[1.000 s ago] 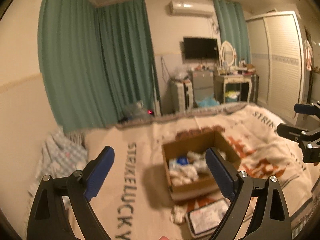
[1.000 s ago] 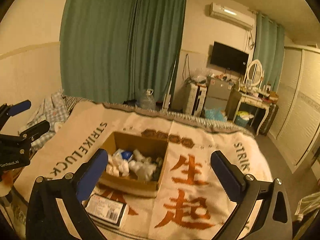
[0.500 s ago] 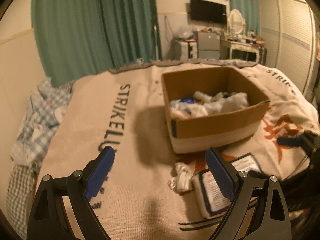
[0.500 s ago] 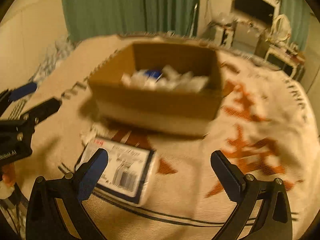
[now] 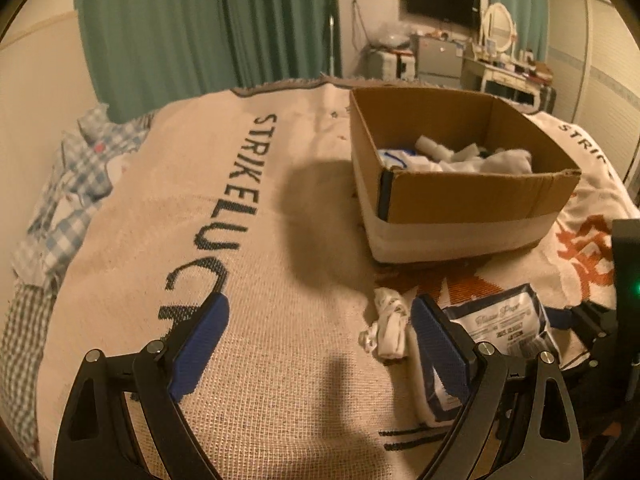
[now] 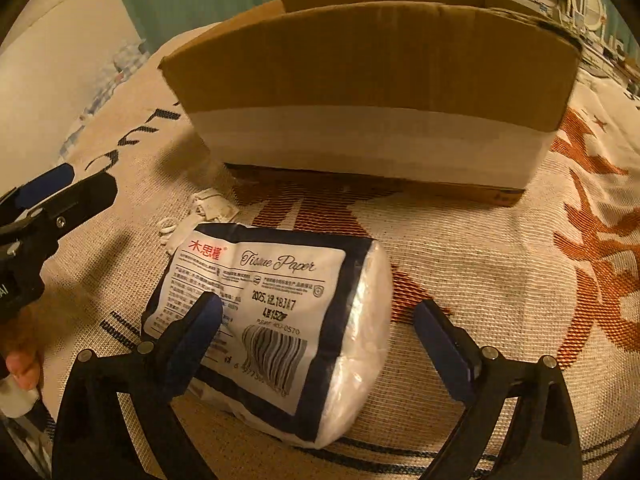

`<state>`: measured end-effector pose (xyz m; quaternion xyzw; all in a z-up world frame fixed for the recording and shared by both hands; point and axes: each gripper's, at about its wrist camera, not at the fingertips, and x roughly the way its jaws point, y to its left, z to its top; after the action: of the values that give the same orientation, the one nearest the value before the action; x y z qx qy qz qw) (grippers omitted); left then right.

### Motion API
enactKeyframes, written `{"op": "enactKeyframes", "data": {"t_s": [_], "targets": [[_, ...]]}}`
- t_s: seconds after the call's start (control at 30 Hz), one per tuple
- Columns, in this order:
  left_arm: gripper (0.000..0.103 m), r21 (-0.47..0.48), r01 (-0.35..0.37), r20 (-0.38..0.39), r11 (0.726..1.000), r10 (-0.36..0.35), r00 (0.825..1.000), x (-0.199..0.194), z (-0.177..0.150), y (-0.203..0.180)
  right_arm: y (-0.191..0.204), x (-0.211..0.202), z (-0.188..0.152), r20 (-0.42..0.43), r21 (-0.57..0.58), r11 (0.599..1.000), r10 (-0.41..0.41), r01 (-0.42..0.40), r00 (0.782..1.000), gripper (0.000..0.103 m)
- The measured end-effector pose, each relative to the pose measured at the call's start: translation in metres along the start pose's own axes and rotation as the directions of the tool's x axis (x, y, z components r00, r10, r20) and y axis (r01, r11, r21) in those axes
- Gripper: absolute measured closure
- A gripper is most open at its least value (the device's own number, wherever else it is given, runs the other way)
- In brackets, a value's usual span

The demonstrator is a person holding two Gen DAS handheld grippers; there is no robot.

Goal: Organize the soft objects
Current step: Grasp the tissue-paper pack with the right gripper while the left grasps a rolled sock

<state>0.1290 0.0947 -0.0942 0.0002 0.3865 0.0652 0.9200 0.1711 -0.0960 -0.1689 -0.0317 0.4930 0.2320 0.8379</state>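
The step in hand seems to be the picking of the tissue paper pack [image 6: 276, 320], which lies on the bed blanket [image 5: 280, 380] in front of the cardboard box [image 6: 372, 92]. The right gripper [image 6: 320, 336] is low over the blanket with its jaws spread wide, one finger over the label side of the pack and the other beside its rounded end, so the pack sits between them but is not yet squeezed. I judge that the next move is to push a little forward and close on the pack, gently, because the wrapper is slippery and the content gives way; then lift it over the near wall into the box, where other white soft things [image 5: 460, 160] already lie.

The left gripper [image 5: 320, 340] is also released and holds nothing. It points forward and slightly down over the blanket. A small crumpled white piece [image 5: 388, 328] lies just beside its right finger, near the pack, outside the box.
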Motion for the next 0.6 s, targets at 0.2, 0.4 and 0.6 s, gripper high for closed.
{"op": "enactKeyframes", "data": {"t_s": [0.2,0.4,0.6], "targets": [[0.009,-0.029,0.033,-0.013,0.999,-0.033,0.999,-0.004,-0.003,0.003,0.007,-0.003,0.001,0.023,-0.003,0.999,0.049,-0.049,0.999,0.025],[0.009,0.005,0.099,0.029,0.995,-0.1,0.995,-0.022,-0.003,-0.01,0.017,-0.038,-0.004,0.135,-0.053,0.998,0.025,-0.018,0.99,0.058],[0.01,0.037,0.111,0.002,0.993,-0.111,0.994,-0.015,0.004,-0.031,-0.019,-0.098,0.005,0.294,0.026,0.997,-0.073,0.068,0.953,0.059]]}}
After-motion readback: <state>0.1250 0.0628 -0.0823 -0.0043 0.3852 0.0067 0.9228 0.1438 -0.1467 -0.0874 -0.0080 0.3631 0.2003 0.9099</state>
